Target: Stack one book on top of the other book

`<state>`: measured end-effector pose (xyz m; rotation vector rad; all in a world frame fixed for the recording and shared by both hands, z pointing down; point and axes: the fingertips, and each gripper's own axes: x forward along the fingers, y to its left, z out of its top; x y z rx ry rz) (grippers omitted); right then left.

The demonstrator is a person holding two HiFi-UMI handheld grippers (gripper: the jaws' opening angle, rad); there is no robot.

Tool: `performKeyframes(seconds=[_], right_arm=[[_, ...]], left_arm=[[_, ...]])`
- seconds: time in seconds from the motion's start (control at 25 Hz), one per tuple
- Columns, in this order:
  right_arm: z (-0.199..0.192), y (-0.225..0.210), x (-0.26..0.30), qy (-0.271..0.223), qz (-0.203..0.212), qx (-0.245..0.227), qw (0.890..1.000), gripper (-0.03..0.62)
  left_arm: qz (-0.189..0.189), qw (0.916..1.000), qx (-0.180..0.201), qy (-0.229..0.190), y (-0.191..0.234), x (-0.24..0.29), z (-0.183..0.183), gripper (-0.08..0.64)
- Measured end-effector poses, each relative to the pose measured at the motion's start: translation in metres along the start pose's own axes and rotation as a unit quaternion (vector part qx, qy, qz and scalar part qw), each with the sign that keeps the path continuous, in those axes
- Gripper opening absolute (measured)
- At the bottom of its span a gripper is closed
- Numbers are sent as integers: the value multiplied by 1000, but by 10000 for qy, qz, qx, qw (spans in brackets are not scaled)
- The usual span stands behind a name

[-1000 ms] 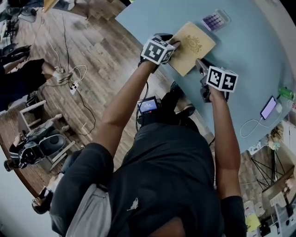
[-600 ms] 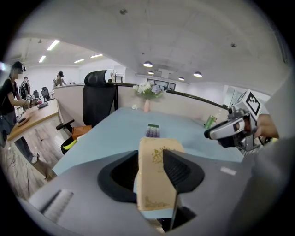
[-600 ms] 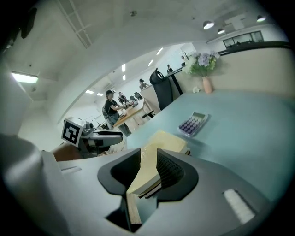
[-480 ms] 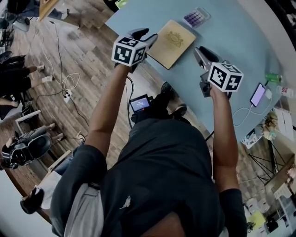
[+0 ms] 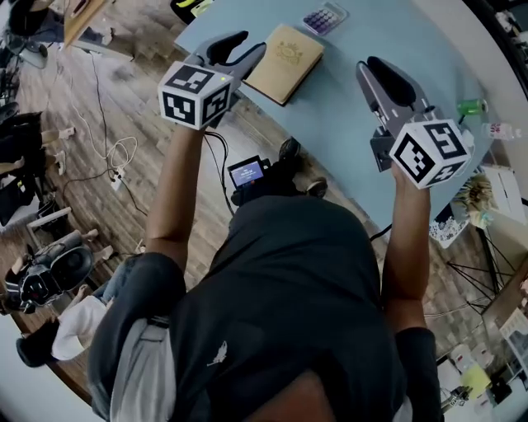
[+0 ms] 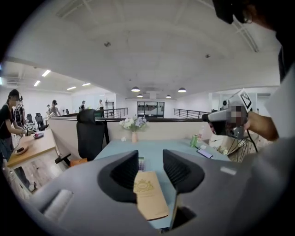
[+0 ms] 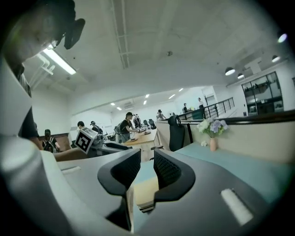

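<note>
A tan book with a gold emblem lies flat near the front edge of the light blue table. In the right gripper view the tan book rests on a second book whose edge shows beneath it. My left gripper hangs raised just left of the books, off the table edge, open and empty. Through its jaws the tan book shows well ahead. My right gripper is raised to the right of the books. Its jaws stand a narrow gap apart and hold nothing.
A clear box of purple items lies behind the books. At the table's right stand a green can and a bottle. A vase of flowers, a phone and a black chair stand further off. Cables trail on the wooden floor.
Both grippers have drawn back from the tan book and risen toward the head camera. The book stays lying on the table.
</note>
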<state>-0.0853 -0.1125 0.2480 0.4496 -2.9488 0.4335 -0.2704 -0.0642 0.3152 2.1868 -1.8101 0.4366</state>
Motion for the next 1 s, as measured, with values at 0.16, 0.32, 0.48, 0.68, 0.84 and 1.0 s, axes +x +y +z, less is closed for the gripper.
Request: performKeyframes(seconds=[0.16, 0.32, 0.48, 0.68, 0.84, 1.0], right_arm=[[32, 24, -37, -148, -37, -486, 9987, 87], [57, 46, -77, -451, -102, -761, 9960, 87], [68, 70, -119, -697, -125, -953, 9929, 87], [77, 88, -155, -968, -229, -1147, 9884, 86], [79, 91, -170, -1062, -287, -1181, 9869, 86], [80, 92, -191, -1108, -345, -1167, 9864, 86]], left_arm=[[-116, 9988, 250, -395, -32, -24, 36, 218], [-269, 9957, 471, -756, -70, -49, 63, 218], [-366, 9923, 612, -1011, -112, -78, 74, 218], [-490, 9885, 775, -1199, -147, -98, 83, 218], [-585, 9880, 750, -1220, -160, -101, 81, 218], [-634, 9886, 684, -1186, -177, -106, 78, 218]])
